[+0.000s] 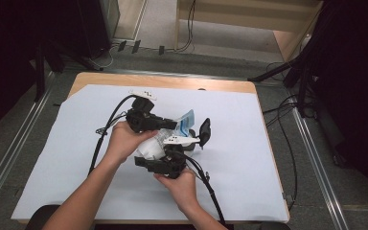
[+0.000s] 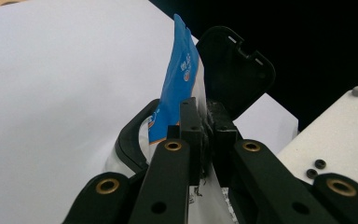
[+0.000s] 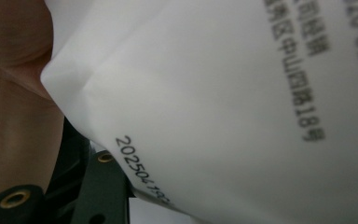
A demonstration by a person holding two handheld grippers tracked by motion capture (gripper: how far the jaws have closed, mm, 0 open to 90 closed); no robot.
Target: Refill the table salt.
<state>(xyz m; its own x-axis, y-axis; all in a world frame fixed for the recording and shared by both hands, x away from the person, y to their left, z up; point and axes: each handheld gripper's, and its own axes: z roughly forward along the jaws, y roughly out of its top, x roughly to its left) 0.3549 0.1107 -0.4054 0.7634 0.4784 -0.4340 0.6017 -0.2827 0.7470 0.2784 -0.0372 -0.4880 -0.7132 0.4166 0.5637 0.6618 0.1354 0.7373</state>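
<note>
A white pouch with a blue top (image 1: 187, 120) is held up over the middle of the table. My left gripper (image 1: 170, 125) reaches in from the left and is shut on the pouch's edge; in the left gripper view the pouch (image 2: 179, 79) stands pinched between the tips of that gripper (image 2: 205, 126). Behind it sits a black case (image 2: 130, 140) with its lid (image 2: 235, 65) raised, also in the high view as the lid (image 1: 204, 130). My right gripper (image 1: 146, 160) lies just below the pouch. The printed white pouch (image 3: 223, 102) hangs right before its camera and hides its jaw tips.
A pale sheet (image 1: 67, 158) covers the wooden table (image 1: 105, 79). Cables trail from both grippers toward the near edge. The left hand (image 3: 14, 93) is close beside the pouch. Dark stands and cables (image 1: 287, 115) stand off the right side.
</note>
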